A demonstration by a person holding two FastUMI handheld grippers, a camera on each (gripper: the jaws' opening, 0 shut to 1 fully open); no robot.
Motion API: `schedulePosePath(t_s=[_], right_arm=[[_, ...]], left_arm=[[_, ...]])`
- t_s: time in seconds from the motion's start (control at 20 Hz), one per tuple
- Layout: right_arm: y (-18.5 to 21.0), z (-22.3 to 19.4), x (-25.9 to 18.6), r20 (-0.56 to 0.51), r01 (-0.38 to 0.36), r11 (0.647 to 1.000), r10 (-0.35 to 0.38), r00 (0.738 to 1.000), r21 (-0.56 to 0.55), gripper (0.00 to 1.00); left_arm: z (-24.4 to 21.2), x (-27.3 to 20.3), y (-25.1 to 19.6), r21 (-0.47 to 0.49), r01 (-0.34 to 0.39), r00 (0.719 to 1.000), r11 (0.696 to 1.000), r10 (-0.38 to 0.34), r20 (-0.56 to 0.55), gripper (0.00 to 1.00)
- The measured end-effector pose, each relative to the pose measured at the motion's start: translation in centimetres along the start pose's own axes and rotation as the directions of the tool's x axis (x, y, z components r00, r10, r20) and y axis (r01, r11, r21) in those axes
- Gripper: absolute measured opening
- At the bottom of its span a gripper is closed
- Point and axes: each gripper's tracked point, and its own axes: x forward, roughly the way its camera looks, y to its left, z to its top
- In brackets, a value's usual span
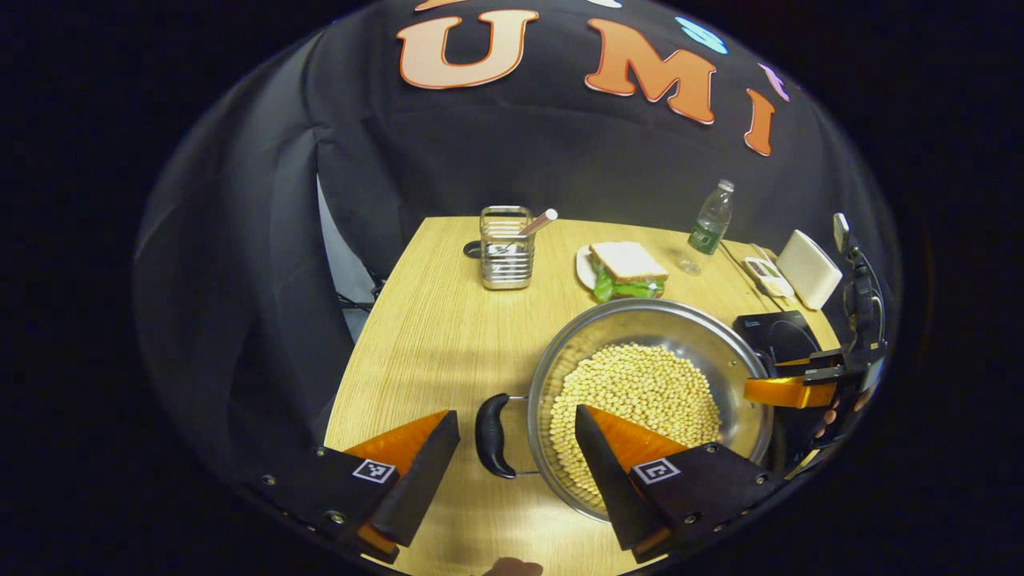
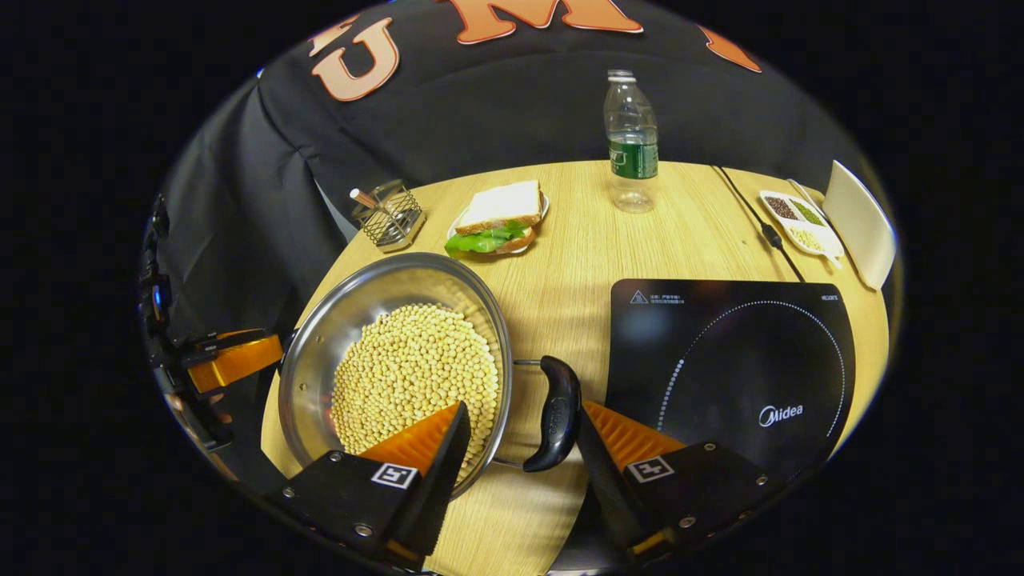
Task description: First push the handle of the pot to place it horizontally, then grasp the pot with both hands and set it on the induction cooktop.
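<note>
Steel round pot [image 1: 720,352] of yellow beans, black side handles [image 1: 494,434] between spread-wide left gripper [image 1: 518,436] and right gripper [image 2: 522,432] fingers, untouched.

The left gripper view looks down and forward from close above the pot's [image 1: 648,400] left handle [image 1: 492,434]. The right gripper view looks from close above the opposite handle [image 2: 554,412]. Both share the pot, sandwich [image 1: 628,270] and counter [image 1: 432,336].

Shiny steel pot [image 2: 320,352], wide and shallow, loaded with yellow beans [image 2: 412,372], sitting flat on the wood table. Black side handle [image 2: 554,412] lies flat, pointing at the black cooktop [image 2: 728,368] just beside it.
</note>
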Motion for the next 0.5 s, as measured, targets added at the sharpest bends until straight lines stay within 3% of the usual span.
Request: schedulePosePath(t_s=[0.2, 0.5], right_arm=[[-0.1, -0.1, 0.6, -0.013, 0.018, 1.000, -0.019, 1.000, -0.025, 0.80], [-0.1, -0.2, 1.7, 0.004, 0.056, 0.997, -0.056, 0.998, -0.045, 0.80]], left_arm=[[-1.9, 2.1, 0.8, -0.013, -0.028, 0.999, 1.000, 0.027, -0.040, 0.92], [-1.7, 3.0, 0.5, -0.049, -0.047, 0.999, 0.998, 0.047, -0.001, 0.93]])
